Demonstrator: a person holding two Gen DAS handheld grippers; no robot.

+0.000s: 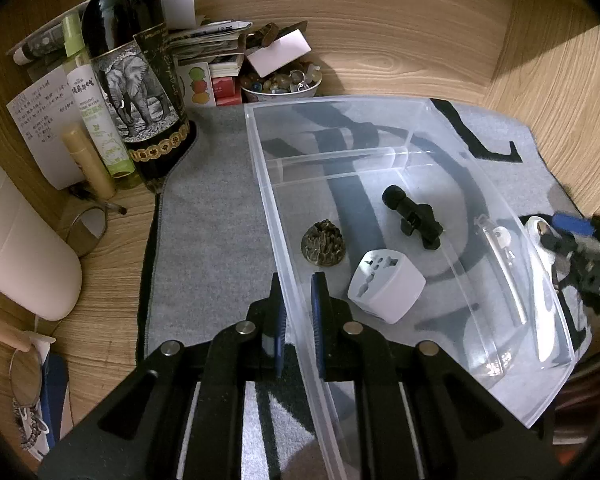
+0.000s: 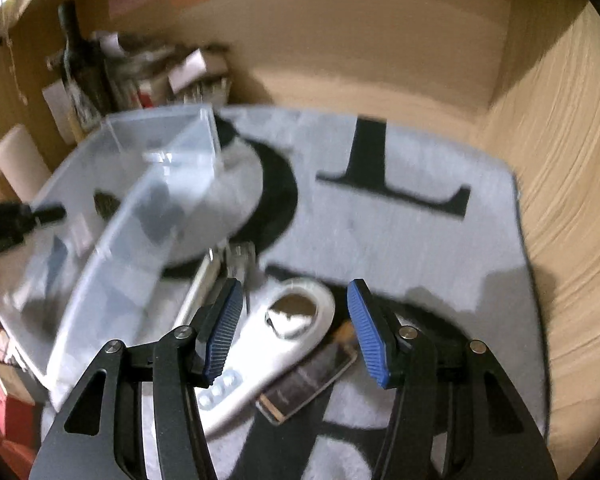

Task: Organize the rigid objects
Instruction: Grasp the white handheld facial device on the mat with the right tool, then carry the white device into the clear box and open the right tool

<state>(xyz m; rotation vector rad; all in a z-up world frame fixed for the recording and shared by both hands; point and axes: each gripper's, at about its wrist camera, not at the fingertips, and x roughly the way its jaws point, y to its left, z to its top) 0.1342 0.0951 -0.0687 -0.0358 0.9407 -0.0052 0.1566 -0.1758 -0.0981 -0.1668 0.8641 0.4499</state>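
Note:
My left gripper (image 1: 298, 292) is shut on the left wall of a clear plastic bin (image 1: 260, 168), one finger on each side of it. Inside the bin lie a white plug adapter (image 1: 386, 286), a black clip-on microphone (image 1: 414, 216) and a brown carved ornament (image 1: 324, 244). My right gripper (image 2: 296, 320) is open and empty, hovering over a white oval device (image 2: 260, 352) with a round hole and small buttons, which lies on the grey mat beside the bin (image 2: 112, 236). A dark flat rectangular object (image 2: 308, 380) lies partly under it. The right wrist view is motion-blurred.
A grey mat (image 1: 208, 208) with black letters covers the wooden desk. At the back left stand a dark bottle (image 1: 128, 60), spray bottles (image 1: 100, 120), papers and a bowl of stones (image 1: 280, 82). A white rounded object (image 1: 20, 248) lies at the left. Wooden walls close the back and right.

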